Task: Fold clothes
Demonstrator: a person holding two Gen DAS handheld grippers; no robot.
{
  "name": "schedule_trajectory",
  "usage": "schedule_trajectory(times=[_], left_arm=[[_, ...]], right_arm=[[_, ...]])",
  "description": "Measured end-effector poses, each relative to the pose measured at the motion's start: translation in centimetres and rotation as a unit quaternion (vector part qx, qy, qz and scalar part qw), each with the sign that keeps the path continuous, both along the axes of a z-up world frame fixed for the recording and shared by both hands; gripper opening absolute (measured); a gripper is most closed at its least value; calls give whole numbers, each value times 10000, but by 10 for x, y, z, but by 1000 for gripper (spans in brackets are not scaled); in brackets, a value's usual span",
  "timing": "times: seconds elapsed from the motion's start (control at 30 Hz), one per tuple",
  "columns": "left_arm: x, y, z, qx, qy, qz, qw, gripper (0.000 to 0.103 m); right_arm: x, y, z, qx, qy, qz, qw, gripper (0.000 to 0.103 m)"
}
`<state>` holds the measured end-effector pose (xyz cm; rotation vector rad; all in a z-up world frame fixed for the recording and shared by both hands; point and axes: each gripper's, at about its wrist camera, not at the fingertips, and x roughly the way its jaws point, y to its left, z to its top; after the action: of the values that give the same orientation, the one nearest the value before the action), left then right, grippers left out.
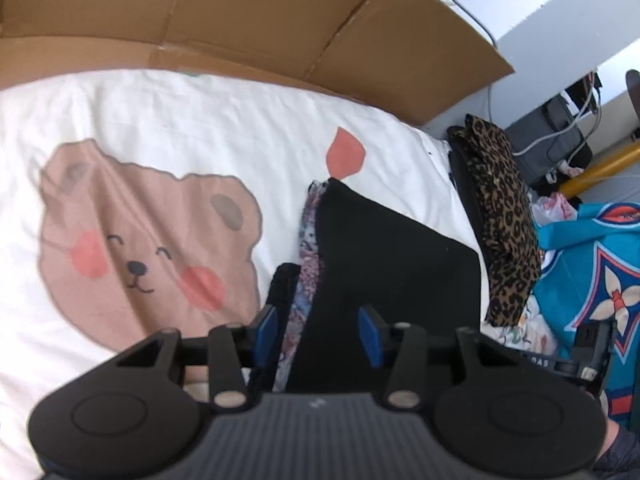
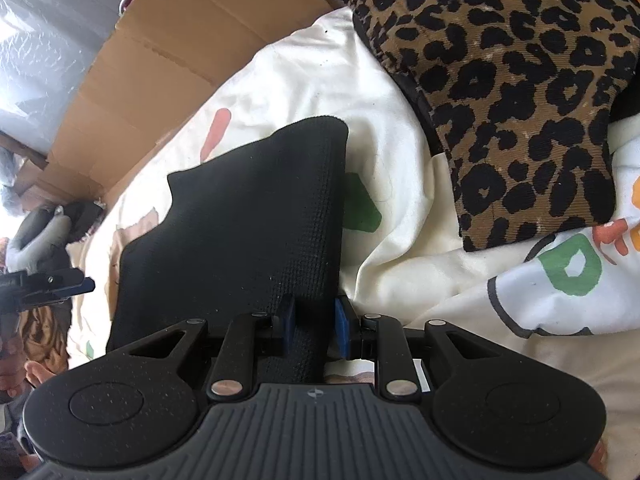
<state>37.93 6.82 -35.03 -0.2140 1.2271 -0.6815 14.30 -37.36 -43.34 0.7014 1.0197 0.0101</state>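
Note:
A folded black garment (image 1: 380, 248) with a patterned layer (image 1: 308, 240) along its left side lies over the white bear-print bed sheet (image 1: 160, 128). My left gripper (image 1: 318, 330) is shut on the near edge of this bundle, and the cloth fills the gap between the blue pads (image 1: 266, 326). In the right wrist view the same black garment (image 2: 248, 208) runs away from my right gripper (image 2: 314, 324), which is shut on its near right edge. The garment's far end rests on the sheet (image 2: 320, 72).
A folded leopard-print garment (image 1: 500, 220) (image 2: 520, 100) lies on the bed just right of the black one. Flattened cardboard (image 1: 280, 20) (image 2: 140, 80) stands along the bed's far side. A teal patterned cloth (image 1: 600, 280) and floor clutter lie beyond the bed's right edge.

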Motion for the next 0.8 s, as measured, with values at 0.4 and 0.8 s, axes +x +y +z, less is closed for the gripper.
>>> schedule_trajectory(times=[0.4, 0.8], left_arm=[[1, -14, -17, -231, -520, -378, 9977, 46], [-1, -26, -25, -130, -558, -609, 9965, 32]], right_arm=[[4, 6, 2, -355, -35, 140, 9993, 22], [1, 10, 6, -464, -111, 322, 9983, 29]])
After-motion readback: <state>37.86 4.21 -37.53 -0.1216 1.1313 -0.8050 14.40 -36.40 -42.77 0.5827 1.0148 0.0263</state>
